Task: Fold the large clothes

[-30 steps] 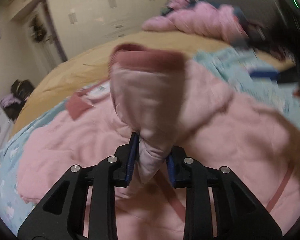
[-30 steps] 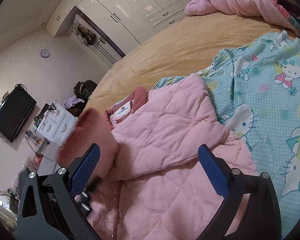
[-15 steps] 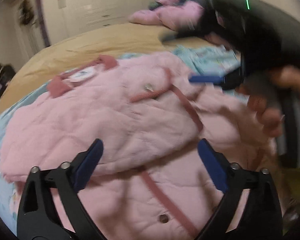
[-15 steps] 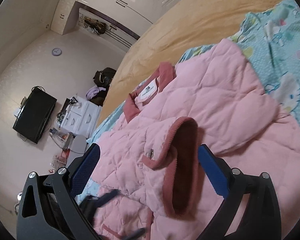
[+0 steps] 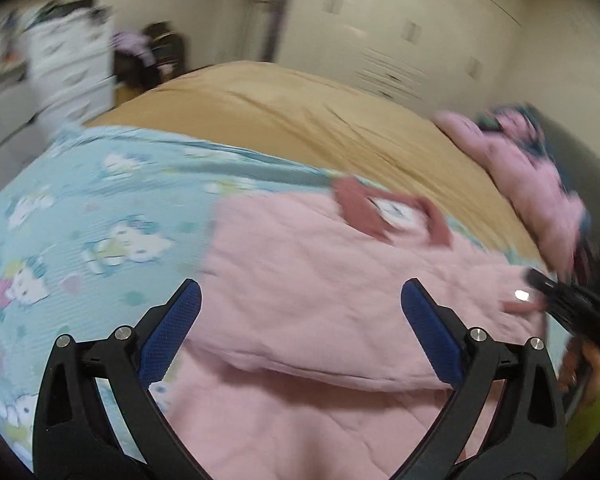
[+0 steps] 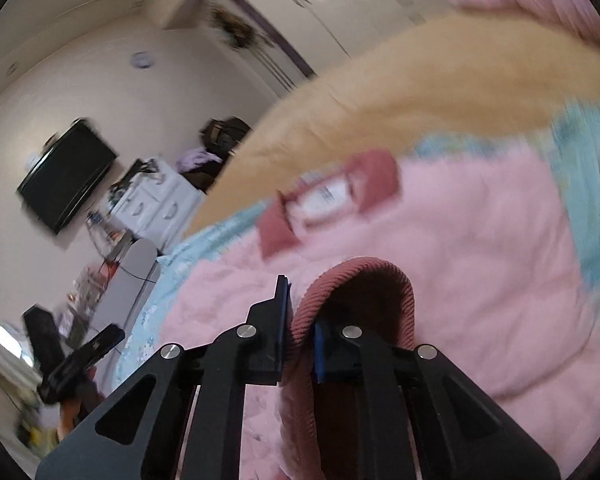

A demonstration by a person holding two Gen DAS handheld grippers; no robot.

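Note:
A pink quilted jacket [image 5: 320, 276] with a dark pink collar [image 5: 360, 208] lies spread on a light blue cartoon-print sheet [image 5: 100, 208]. My left gripper [image 5: 300, 304] is open and empty above the jacket's folded sleeve. My right gripper [image 6: 300, 320] is shut on the jacket's dark pink ribbed cuff [image 6: 360, 276]. The jacket body [image 6: 480, 240] and collar [image 6: 332, 196] lie beyond it. The right gripper also shows at the right edge of the left wrist view [image 5: 560, 300].
A tan bedspread [image 5: 300, 112] covers the far bed. A pile of pink bedding [image 5: 532, 168] lies at the far right. A white dresser [image 6: 156, 204], a wall TV [image 6: 68, 176] and wardrobes [image 5: 420, 32] stand around the bed.
My left gripper let go of the sleeve, opened and swung left. My right gripper moved in on the folded-over sleeve and shut on its ribbed cuff.

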